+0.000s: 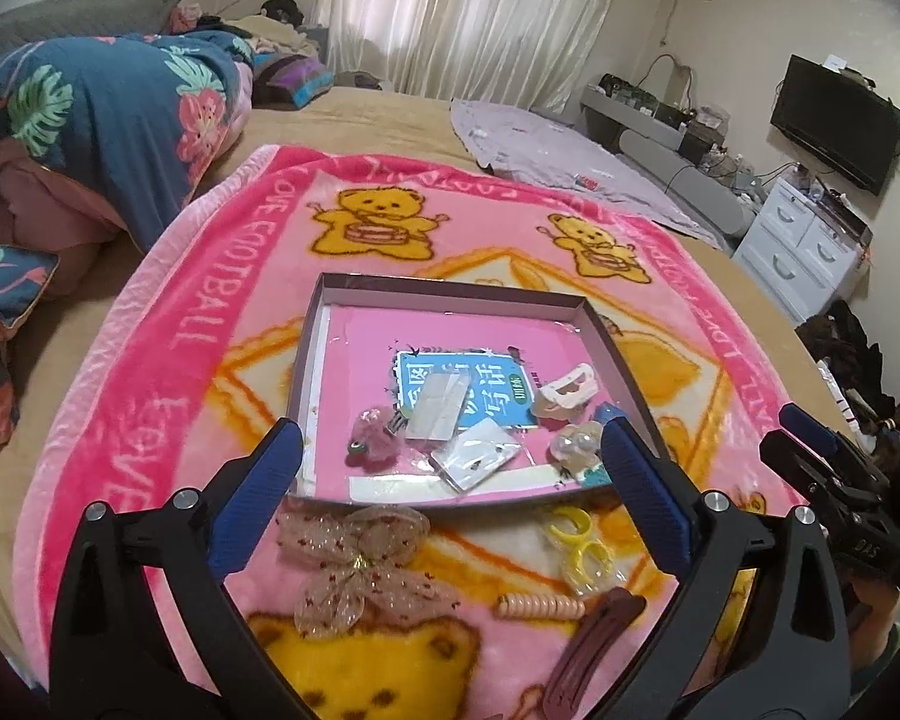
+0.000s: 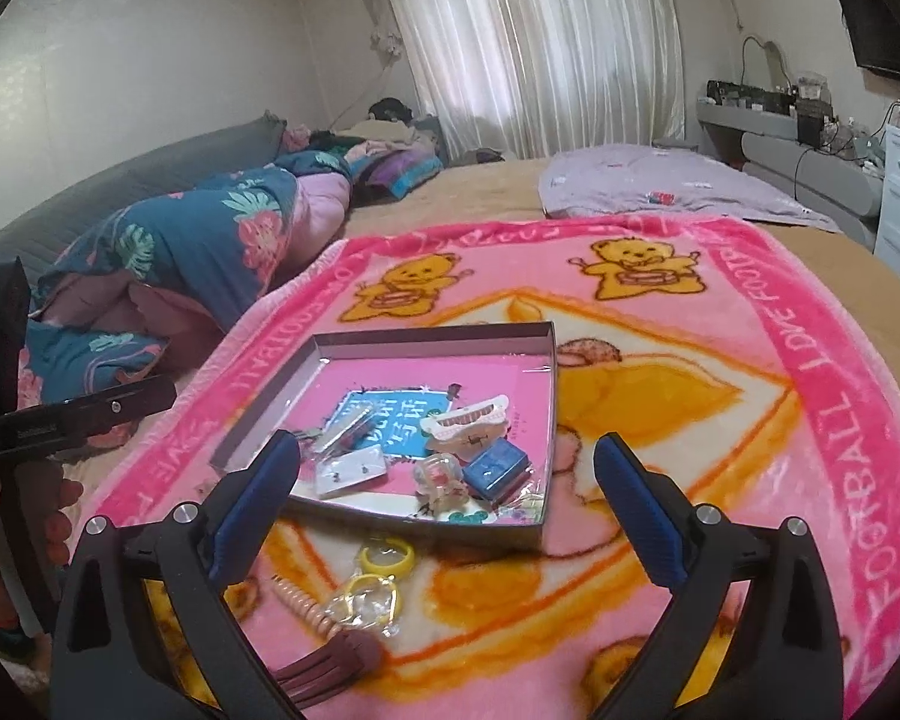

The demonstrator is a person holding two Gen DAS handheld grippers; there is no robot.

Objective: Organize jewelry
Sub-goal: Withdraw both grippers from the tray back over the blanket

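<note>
Jaws of the left gripper (image 1: 450, 456) and the right gripper (image 2: 447, 468) stand wide, with nothing held. Just ahead, a shallow box (image 1: 450, 299) on a pink bear blanket (image 1: 168, 324) holds a white claw clip (image 2: 468, 420), small packets and a blue block (image 2: 498, 467). Outside its near wall lie a mesh bow (image 1: 360, 564), yellow rings (image 2: 384, 558) and a maroon snap clip (image 1: 594, 642).

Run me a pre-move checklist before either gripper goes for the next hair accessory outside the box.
1. Left gripper empty, jaws wide: ok.
2. Right gripper empty, jaws wide: ok.
3. Box open with bare floor free: ok.
4. Mesh bow outside the box, unobstructed: ok.
5. Yellow rings separate from the spiral hair tie: not ok, they touch.
6. Dark red clip fully visible: not ok, partly hidden by a finger.
</note>
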